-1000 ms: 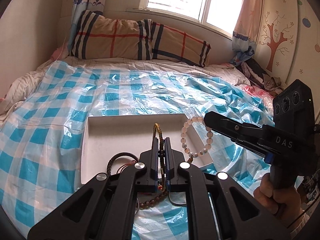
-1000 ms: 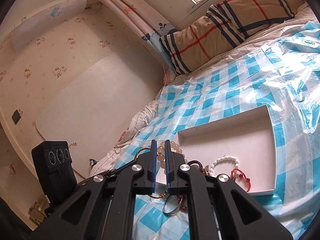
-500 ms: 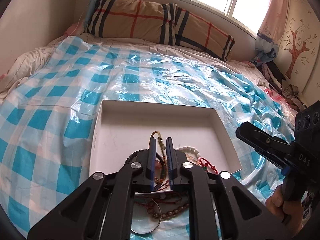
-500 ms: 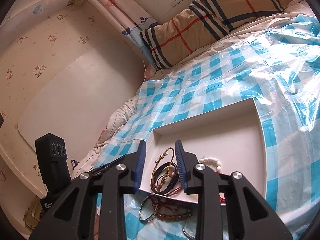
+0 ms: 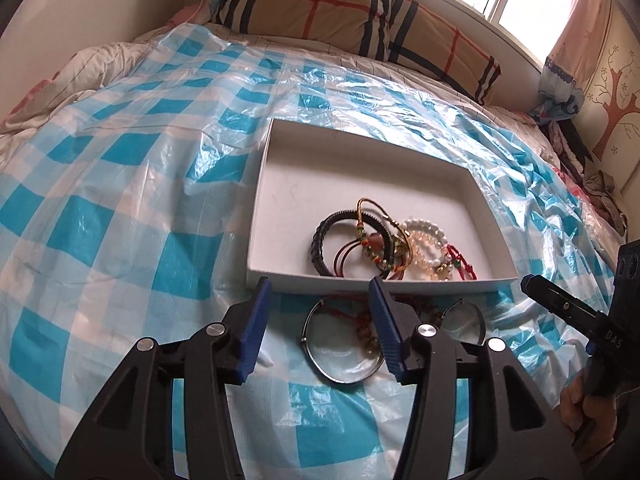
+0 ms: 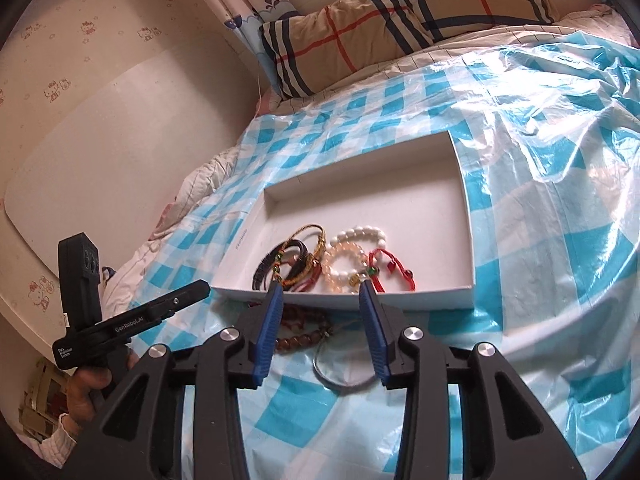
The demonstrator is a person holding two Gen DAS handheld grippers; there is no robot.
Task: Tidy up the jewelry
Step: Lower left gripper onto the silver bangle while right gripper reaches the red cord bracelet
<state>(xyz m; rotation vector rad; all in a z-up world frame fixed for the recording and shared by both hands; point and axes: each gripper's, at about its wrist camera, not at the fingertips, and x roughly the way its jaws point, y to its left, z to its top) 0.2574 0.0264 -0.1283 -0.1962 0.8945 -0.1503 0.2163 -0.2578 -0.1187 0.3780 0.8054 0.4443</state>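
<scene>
A shallow white tray (image 5: 440, 286) lies on the blue-checked plastic sheet. At its near end lie a dark braided bracelet (image 5: 320, 248), a gold and green cord bracelet (image 5: 372, 236), a white bead bracelet (image 5: 426, 228) and a red cord bracelet (image 5: 460, 264). My left gripper (image 5: 319, 284) hovers at the tray's front wall, jaws opening, nothing pressed between them. The right gripper (image 6: 320, 290) hangs over the same wall (image 6: 420, 298), jaws also opening and holding nothing. A silver bangle (image 5: 340, 344) and brown beads (image 6: 304, 332) lie on the sheet in front of the tray.
A plaid pillow (image 5: 360, 12) sits at the head of the bed under the window. A second thin bangle (image 5: 464, 320) lies right of the first. A white board (image 6: 100, 152) leans on the wall at the left. Clothes (image 5: 592, 184) pile at the bed's right edge.
Both grippers were shut on bracelets, the left on the gold-green cord, the right on pale beads. They sank toward the tray and opened; those bracelets now lie in it.
</scene>
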